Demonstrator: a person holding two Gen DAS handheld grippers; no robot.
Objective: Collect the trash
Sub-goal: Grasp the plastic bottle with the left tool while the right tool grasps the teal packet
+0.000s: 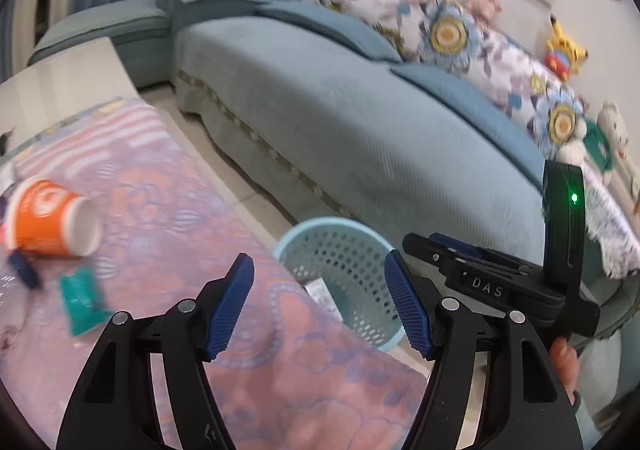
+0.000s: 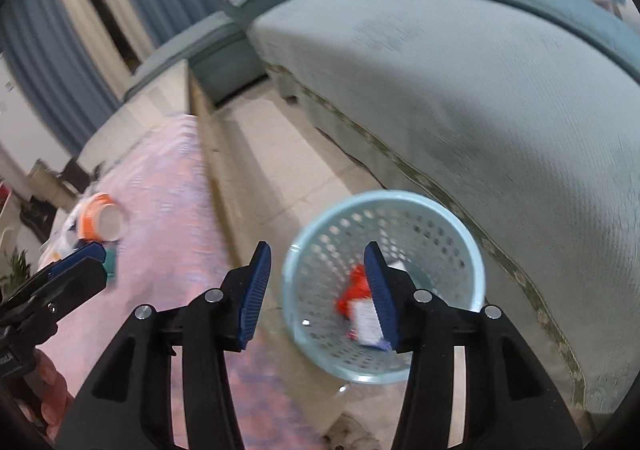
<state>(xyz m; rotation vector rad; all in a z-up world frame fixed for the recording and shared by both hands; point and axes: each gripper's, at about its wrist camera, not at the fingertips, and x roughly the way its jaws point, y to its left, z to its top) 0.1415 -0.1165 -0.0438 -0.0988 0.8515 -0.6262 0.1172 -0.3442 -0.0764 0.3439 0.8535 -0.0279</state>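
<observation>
A: What is left to pick up?

B: An orange paper cup (image 1: 48, 217) lies on its side on the patterned cloth of the desk (image 1: 280, 370), mouth towards the basket. Just beside it sits a small teal packet (image 1: 80, 302), and a dark blue piece (image 1: 26, 270) I cannot identify; that corner is blurred.

A: And the tools?

B: The left tool (image 1: 320, 306) hangs over the near edge of the desk with its jaws apart and nothing between them. The right tool (image 2: 318, 290) is also parted and empty, poised above the pale blue perforated basket (image 2: 472, 250) on the floor (image 2: 272, 153) beside the sofa (image 2: 480, 89). A red and white wrapper (image 2: 356, 302) already lies at the bottom of the basket.

A: How would the cup handle?

B: Light and thin-walled, I judge, so it will crush under a hard squeeze and may roll away if nudged. I would pinch it across the rim, one pad inside the mouth and one outside, or close gently across the body near the stiffer base.

A: The packet?

B: Soft, flat and probably slick. It lies flush on the cloth, so take it by an edge or a raised corner, and mind that the cloth does not come up with it.
</observation>
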